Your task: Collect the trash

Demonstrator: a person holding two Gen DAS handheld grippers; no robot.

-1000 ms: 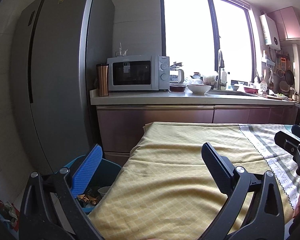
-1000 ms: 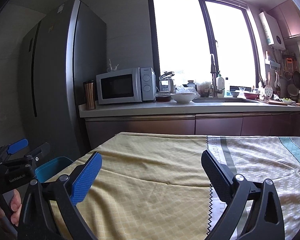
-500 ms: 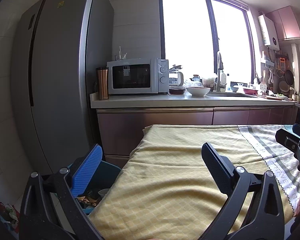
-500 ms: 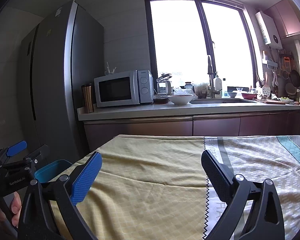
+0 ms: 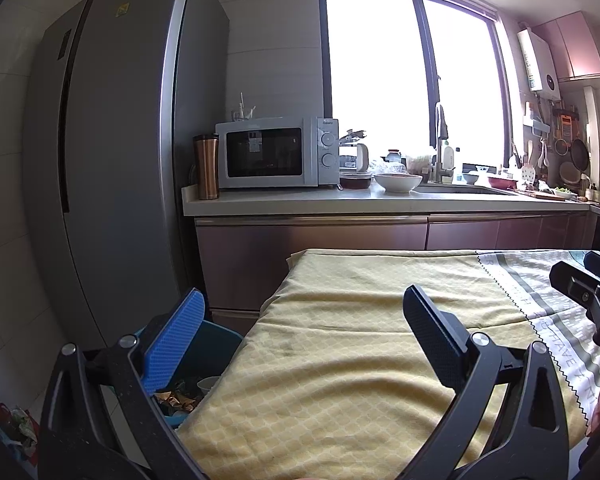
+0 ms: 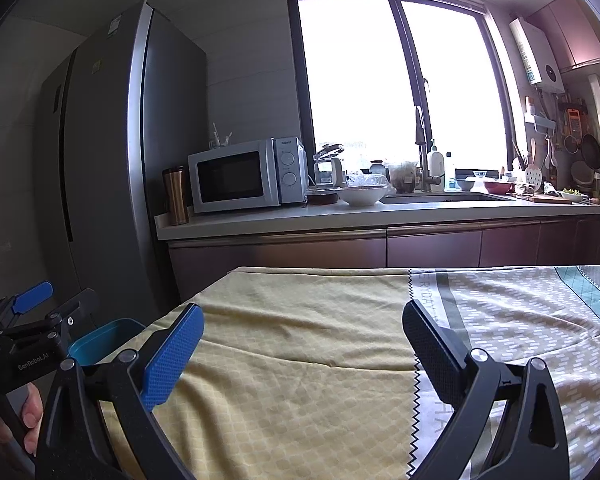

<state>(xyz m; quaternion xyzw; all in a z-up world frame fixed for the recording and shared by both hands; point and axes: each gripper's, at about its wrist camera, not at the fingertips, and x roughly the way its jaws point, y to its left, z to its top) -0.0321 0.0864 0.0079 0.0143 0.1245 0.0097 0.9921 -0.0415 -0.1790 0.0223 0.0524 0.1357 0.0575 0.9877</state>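
Note:
A blue trash bin [image 5: 216,340] stands on the floor at the table's left edge, with crumpled wrappers [image 5: 174,398] and a white cup inside; its rim also shows in the right wrist view [image 6: 108,336]. My left gripper [image 5: 306,336] is open and empty, held above the table's left edge beside the bin. My right gripper [image 6: 304,344] is open and empty over the yellow tablecloth [image 6: 300,360]. No trash shows on the cloth. Each gripper shows at the edge of the other's view.
A tall grey fridge [image 5: 112,160] stands left of the bin. Behind the table runs a counter [image 5: 340,200] with a microwave [image 5: 276,152], a copper tumbler, bowls and a sink. A small bag of rubbish [image 5: 14,428] lies on the floor at far left.
Both grippers have tilted slightly upward, so the table sits lower in both views. Both stay open and empty.

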